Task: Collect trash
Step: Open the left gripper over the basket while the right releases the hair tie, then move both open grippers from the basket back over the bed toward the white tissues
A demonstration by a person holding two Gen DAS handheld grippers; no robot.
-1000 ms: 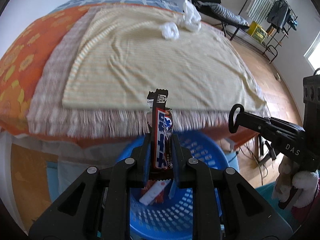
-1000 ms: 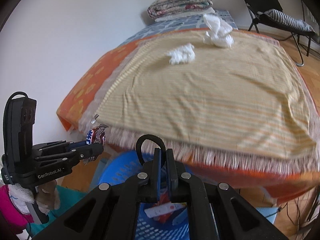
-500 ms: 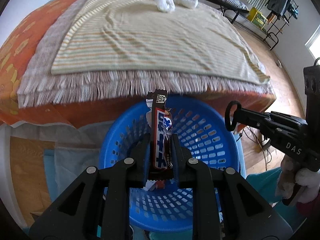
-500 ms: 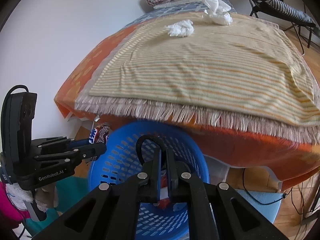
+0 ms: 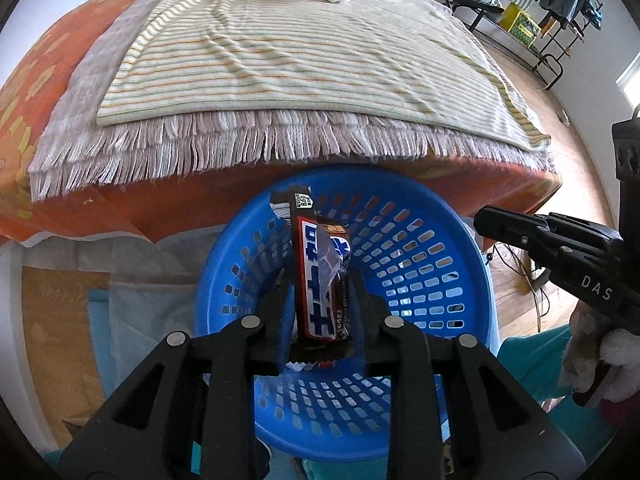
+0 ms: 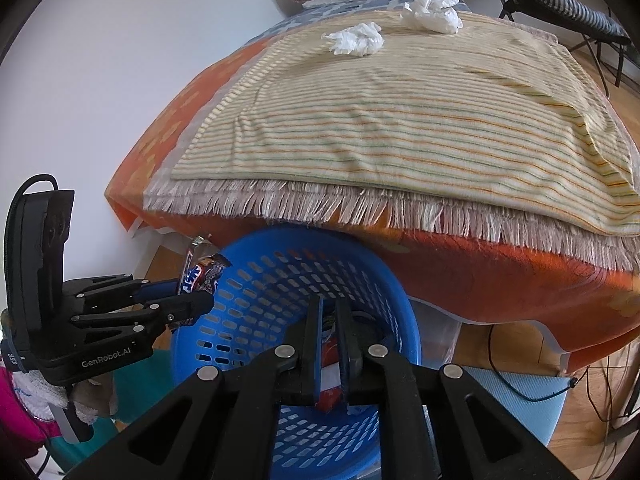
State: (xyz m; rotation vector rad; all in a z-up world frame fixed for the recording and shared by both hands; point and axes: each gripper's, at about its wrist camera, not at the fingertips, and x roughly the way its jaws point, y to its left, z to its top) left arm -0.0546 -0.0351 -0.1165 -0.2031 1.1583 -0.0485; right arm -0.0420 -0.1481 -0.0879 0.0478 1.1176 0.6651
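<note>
A blue perforated basket (image 5: 416,264) stands on the floor against the bed, with a few wrappers at its bottom. My left gripper (image 5: 318,280) hovers over it. Its jaws are opening, and a red, white and blue candy wrapper (image 5: 320,300) stands upright between the fingers with slim gaps on both sides. From the right wrist view, the left gripper (image 6: 196,300) and wrapper (image 6: 196,276) sit at the basket's (image 6: 280,280) left rim. My right gripper (image 6: 328,304) points into the basket. Its jaws are opening a crack, with nothing between them. Two crumpled white tissues (image 6: 354,40) (image 6: 430,12) lie far back on the bed.
The bed carries a striped yellow blanket (image 5: 300,52) over a fringed throw and an orange cover. A folding chair (image 6: 572,12) and clothes rack (image 5: 560,4) stand at the right on wooden floor. Cables (image 6: 520,380) and a pale blue box lie right of the basket.
Both grippers sank toward the basket. The black loop that stuck up from the right jaws is gone, and those jaws parted slightly. The left jaws widened around the wrapper.
</note>
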